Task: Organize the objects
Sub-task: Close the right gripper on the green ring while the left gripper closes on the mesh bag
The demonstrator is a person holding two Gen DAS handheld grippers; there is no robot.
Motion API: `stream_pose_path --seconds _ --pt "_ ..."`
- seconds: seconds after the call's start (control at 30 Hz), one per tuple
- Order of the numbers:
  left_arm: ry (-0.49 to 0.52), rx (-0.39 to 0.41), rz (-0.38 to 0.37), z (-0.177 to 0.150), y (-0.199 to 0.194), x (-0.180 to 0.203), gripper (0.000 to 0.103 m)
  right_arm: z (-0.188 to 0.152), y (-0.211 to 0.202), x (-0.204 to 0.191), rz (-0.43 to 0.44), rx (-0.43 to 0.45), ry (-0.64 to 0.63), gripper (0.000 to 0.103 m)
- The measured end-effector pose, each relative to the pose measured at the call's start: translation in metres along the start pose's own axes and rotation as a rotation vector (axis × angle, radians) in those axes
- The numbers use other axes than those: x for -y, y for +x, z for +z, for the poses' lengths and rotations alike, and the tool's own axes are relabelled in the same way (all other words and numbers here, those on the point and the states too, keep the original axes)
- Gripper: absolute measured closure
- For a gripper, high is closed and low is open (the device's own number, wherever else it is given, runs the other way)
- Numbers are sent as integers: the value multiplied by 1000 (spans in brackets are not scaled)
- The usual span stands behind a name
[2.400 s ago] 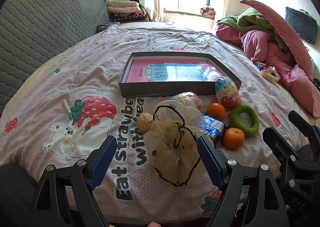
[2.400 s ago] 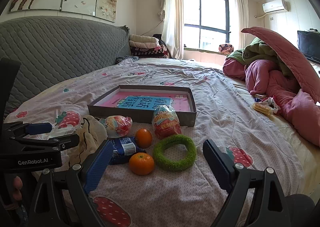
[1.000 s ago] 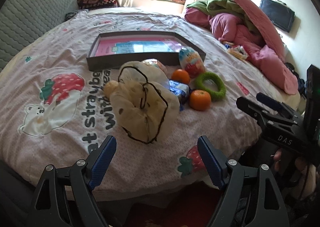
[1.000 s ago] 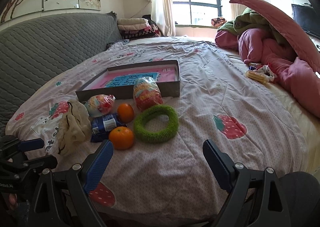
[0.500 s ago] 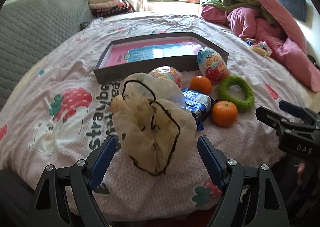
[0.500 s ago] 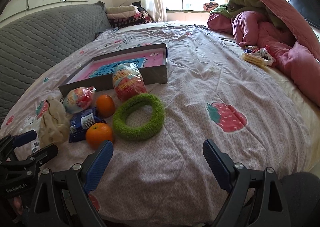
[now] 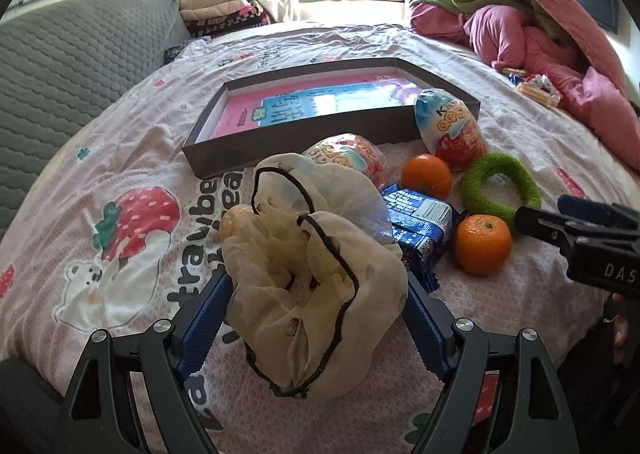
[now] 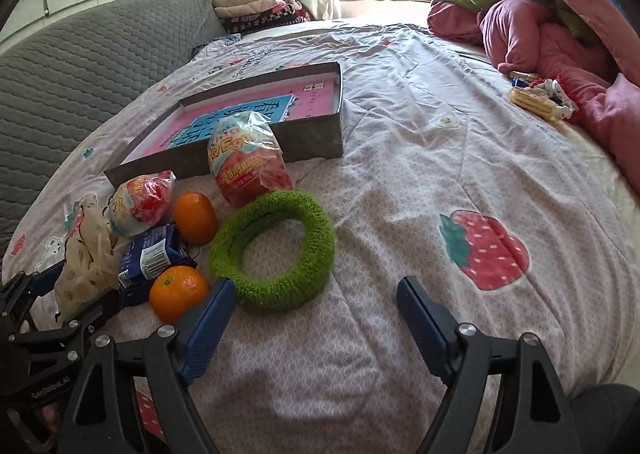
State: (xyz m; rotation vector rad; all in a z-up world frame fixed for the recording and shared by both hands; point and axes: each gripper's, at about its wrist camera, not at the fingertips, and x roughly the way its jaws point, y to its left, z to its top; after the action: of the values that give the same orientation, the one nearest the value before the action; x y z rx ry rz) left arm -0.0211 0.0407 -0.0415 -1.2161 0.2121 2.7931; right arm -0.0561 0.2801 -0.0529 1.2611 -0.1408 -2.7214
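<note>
The bag (image 7: 308, 286), a crumpled cream mesh pouch with a black drawstring, lies on the bed (image 7: 132, 158) directly between the two blue fingers of the left hand-held gripper (image 7: 316, 318). Those fingers stand wide, one on each side of the bag's near bulge, close against the fabric; whether they already touch it I cannot tell, but they do not pinch it. The bag's long axis runs away from that hand-held gripper toward the tray (image 7: 224, 158), so the fingers straddle it across its narrow width, and a squeeze would gather the cloth crosswise.

The right hand-held gripper (image 8: 312, 310) is over bare bedspread with nothing between its fingers, and its jaws are closing from wide. The ring (image 8: 276, 250) lies just ahead and to the left of it, its near rim beside the left finger (image 8: 208, 322); the near orange (image 8: 178, 292) sits just outside that same finger. Behind them are the blue packet (image 8: 150, 254), the far orange (image 8: 196, 218) and two wrapped eggs (image 8: 248, 166), the larger one leaning on the tray's front wall.

So the left hand is plainly nearer the bag, the right nearer the ring. For the ring, the right hand likely needs to shift left and forward.
</note>
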Motion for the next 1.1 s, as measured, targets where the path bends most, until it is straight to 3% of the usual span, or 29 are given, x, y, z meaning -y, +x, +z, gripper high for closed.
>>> stream_pose_path --seconds 0.2,0.3,0.4,0.53,0.7,0.9,1.1 --pt "37 15 5 2 1 6 38 13 7 -4 -30 14 -29 24" --pt "25 0 -4 4 8 5 44 18 21 -8 -73 -19 -70 43" --pt "24 7 -1 7 10 4 52 20 30 -12 -97 -23 -117 51" --pt "34 15 -3 7 12 7 64 18 33 -23 -101 7 -175 71" --pt "90 48 9 1 8 16 77 7 28 -33 -134 67 -267 88" --pt "107 65 -1 -5 4 17 83 8 19 -27 -101 106 -229 90" --pt "42 107 -55 -7 -6 1 83 7 -5 -32 -83 217 -240 90"
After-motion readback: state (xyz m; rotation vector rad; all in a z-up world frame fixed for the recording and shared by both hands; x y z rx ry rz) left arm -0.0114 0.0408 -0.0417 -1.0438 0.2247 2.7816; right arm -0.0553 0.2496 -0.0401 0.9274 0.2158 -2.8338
